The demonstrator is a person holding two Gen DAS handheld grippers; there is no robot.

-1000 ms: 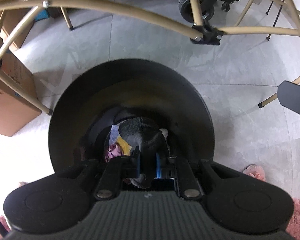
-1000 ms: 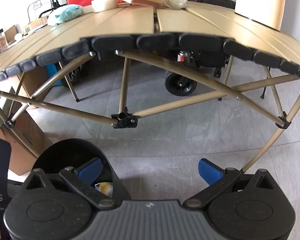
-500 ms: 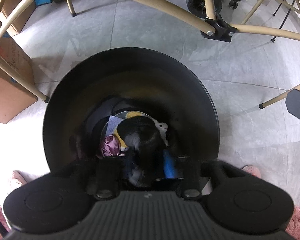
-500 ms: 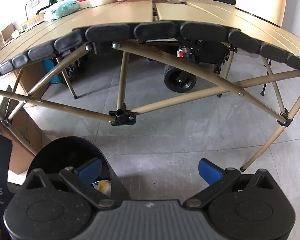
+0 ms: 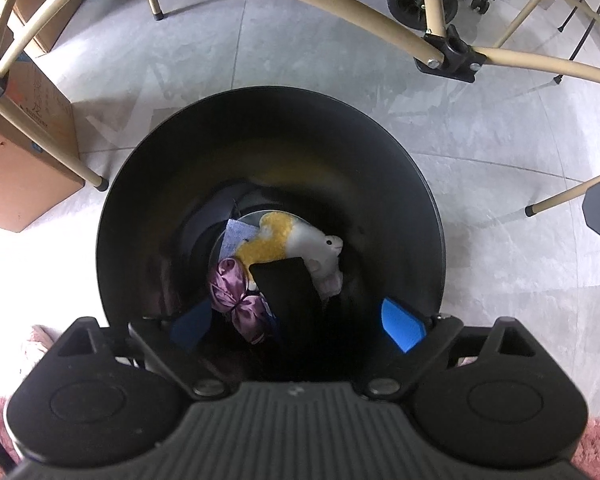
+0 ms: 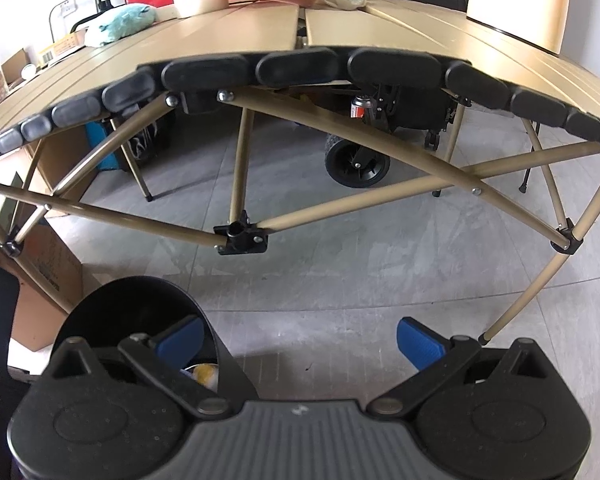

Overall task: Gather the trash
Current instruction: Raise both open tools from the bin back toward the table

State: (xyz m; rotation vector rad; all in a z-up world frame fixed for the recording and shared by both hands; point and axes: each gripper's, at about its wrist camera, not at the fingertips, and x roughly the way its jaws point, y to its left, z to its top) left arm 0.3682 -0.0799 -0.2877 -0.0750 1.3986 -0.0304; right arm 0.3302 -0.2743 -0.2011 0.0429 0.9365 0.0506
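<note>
Left gripper (image 5: 298, 322), blue pads opening with nothing pressed between them, points into the round, glossy black bin (image 5: 396, 184). Below it lie a flat black item (image 5: 288, 284), fuzzy yellow-white plush (image 5: 284, 236) and crinkled purple wrapper (image 5: 230, 284). Right gripper (image 6: 298, 340) gapes wide, empty, beside the bin.

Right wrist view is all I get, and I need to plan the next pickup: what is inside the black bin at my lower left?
Observer: The left wrist view looks straight down into the black bin. A yellow-and-white plush toy lies at the bottom.
Operator: Anything else in there?
Observer: A purple satin bow lies beside the toy.
Operator: Is the left gripper carrying something?
Observer: No. The left gripper is above the bin with its jaws opening, and its pads press on nothing. A black item lies below, between them.
</note>
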